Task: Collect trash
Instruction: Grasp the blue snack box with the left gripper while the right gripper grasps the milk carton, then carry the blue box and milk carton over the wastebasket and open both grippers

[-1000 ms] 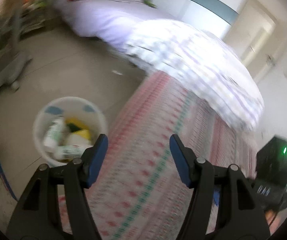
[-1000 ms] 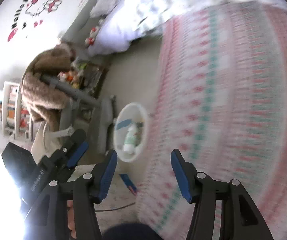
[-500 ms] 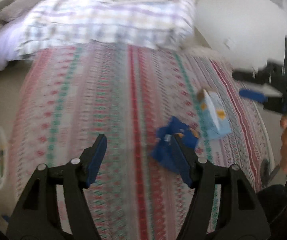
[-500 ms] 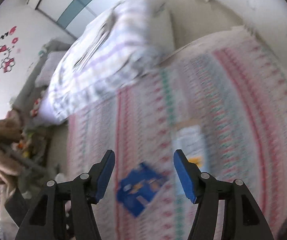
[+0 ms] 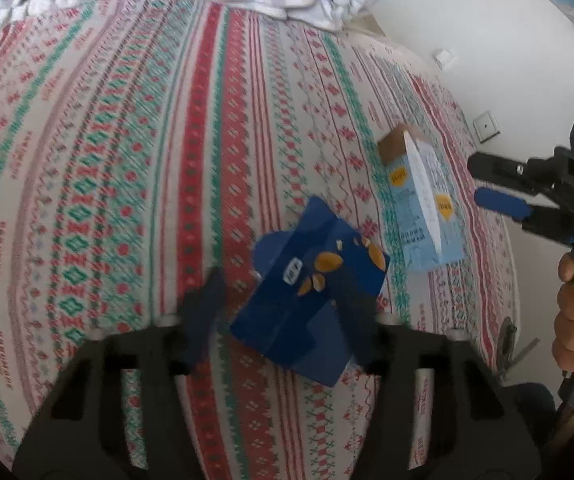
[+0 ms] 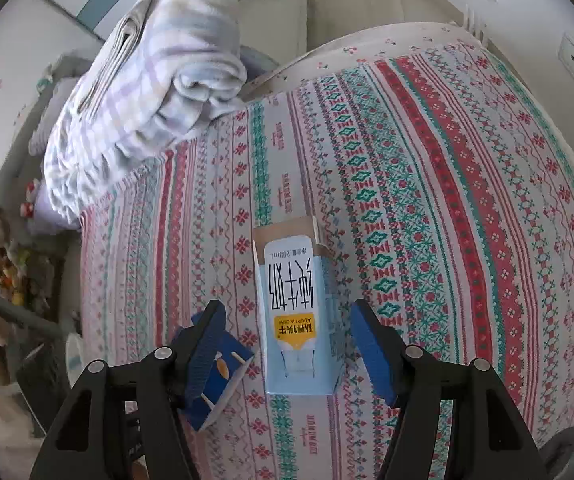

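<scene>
A dark blue carton (image 5: pixel 311 292) with orange marks lies crumpled on the patterned bed sheet (image 5: pixel 127 160). My left gripper (image 5: pixel 281 320) hangs over it with its jaws closing. The carton sits between them, and a gap shows beside the left finger. A light blue milk carton (image 6: pixel 295 312) lies flat to its right, also visible in the left wrist view (image 5: pixel 419 208). My right gripper (image 6: pixel 289 344) stands open astride it, with space on both sides. The dark blue carton (image 6: pixel 223 376) peeks out behind that gripper's left finger. A hand (image 5: pixel 571 320) holds the right gripper (image 5: pixel 503 204).
A folded plaid blanket (image 6: pixel 159 64) lies at the far end of the bed. White wall with sockets (image 6: pixel 573 58) runs along the right. Past the bed's left edge are soft toys (image 6: pixel 15 276), a grey frame and a white bin rim (image 6: pixel 73 354).
Both grippers swung from the floor bin across the bed and came down over the two cartons. The left jaws have narrowed around the dark blue carton.
</scene>
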